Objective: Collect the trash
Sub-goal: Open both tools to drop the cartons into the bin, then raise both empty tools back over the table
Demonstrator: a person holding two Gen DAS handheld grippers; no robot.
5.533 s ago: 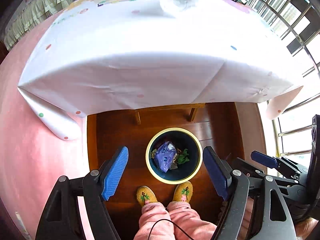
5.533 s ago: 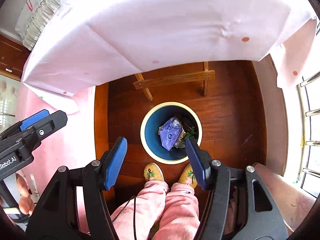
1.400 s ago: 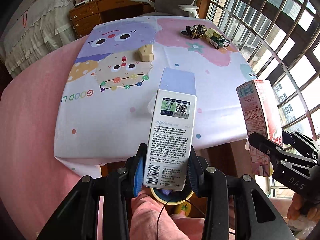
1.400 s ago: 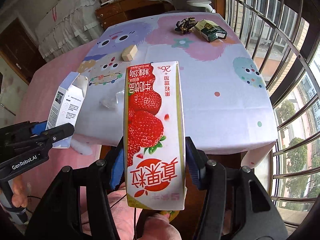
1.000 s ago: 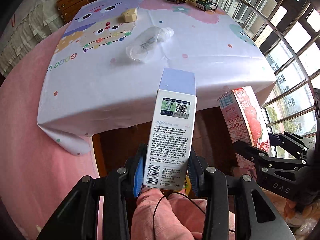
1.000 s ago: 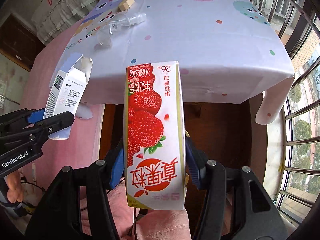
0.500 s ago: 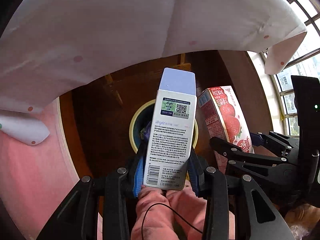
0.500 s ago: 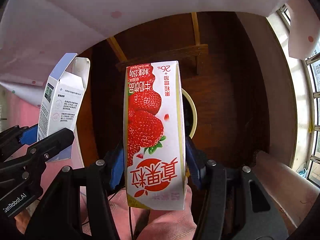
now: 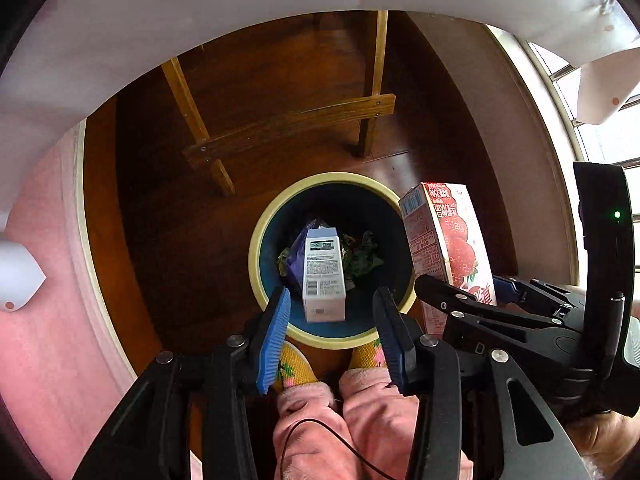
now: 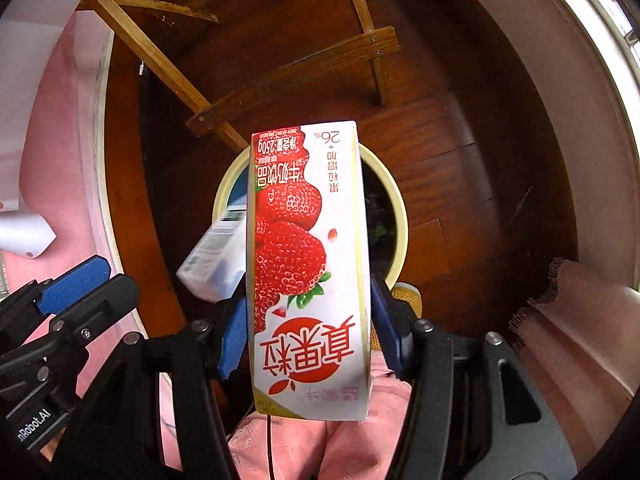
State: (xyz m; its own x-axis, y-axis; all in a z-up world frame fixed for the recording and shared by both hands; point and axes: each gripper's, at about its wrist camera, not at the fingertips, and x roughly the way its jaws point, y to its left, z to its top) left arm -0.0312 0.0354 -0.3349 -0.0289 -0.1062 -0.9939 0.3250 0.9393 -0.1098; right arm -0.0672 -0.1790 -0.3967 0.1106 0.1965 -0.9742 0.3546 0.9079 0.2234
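Observation:
A round trash bin [image 9: 272, 216] with a cream rim and blue inside stands on the dark wood floor below me. My left gripper [image 9: 332, 320] is open above it. The white and blue carton [image 9: 323, 274] is loose between the bin and my fingers, over the purple bag and green scraps inside. It shows blurred in the right wrist view as the white carton [image 10: 216, 256]. My right gripper [image 10: 306, 328] is shut on the strawberry milk carton [image 10: 306, 264], held over the bin [image 10: 400, 216]. That strawberry carton [image 9: 448, 240] stands at the bin's right rim in the left wrist view.
The wooden table legs and crossbar [image 9: 288, 128] stand just beyond the bin, under the hanging white tablecloth [image 9: 200, 20]. A person's pink trouser legs [image 9: 344, 420] and yellow slippers [image 9: 294, 368] are at the bin's near side. A pink rug [image 9: 48, 320] lies left.
Both grippers tilted down from the table to the bin. My left gripper opened and let go of the white carton, which now drops into the bin. The right still holds the strawberry carton.

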